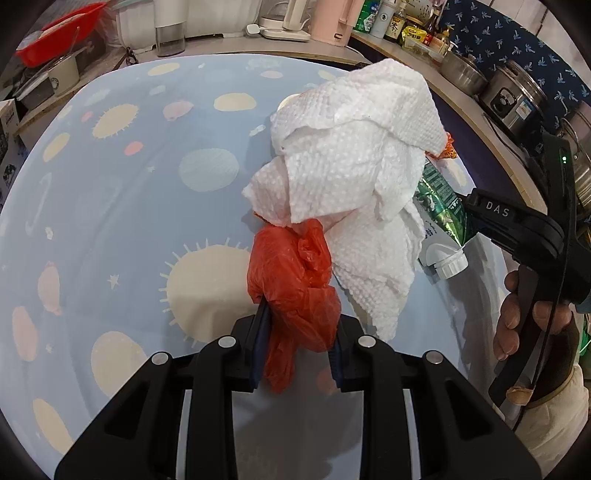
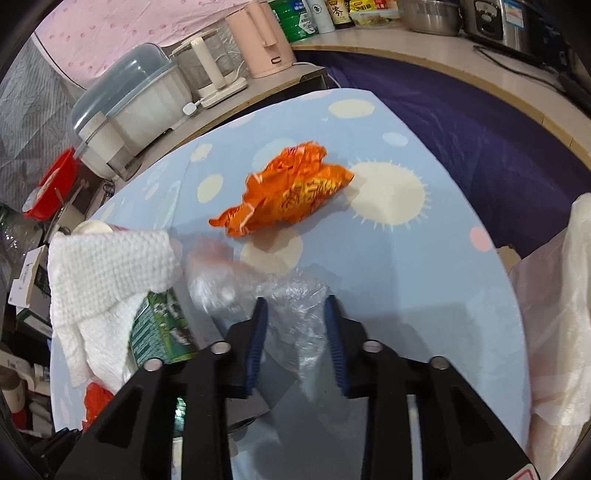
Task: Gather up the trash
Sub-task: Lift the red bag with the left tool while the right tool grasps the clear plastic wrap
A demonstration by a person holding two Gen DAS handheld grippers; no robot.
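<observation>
My left gripper [image 1: 297, 325] is shut on a crumpled red plastic bag [image 1: 295, 284] above the blue patterned tablecloth [image 1: 129, 206]. White paper towels [image 1: 351, 177] are piled just beyond it, over a green-and-white carton [image 1: 441, 218]. My right gripper [image 2: 295, 317] holds crumpled clear plastic film [image 2: 291, 302] between its blue pads. An orange snack wrapper [image 2: 288, 192] lies on the cloth further ahead. The paper towels [image 2: 107, 273], the carton [image 2: 159, 328] and the red bag [image 2: 96, 402] show at the left of the right wrist view.
A whitish plastic bag [image 2: 561, 306] hangs at the table's right edge. Counters behind hold a pink kettle [image 2: 262, 40], a covered dish rack [image 2: 129, 92], bottles [image 1: 395, 22], steel pots [image 1: 513, 96] and a red basin [image 1: 59, 33].
</observation>
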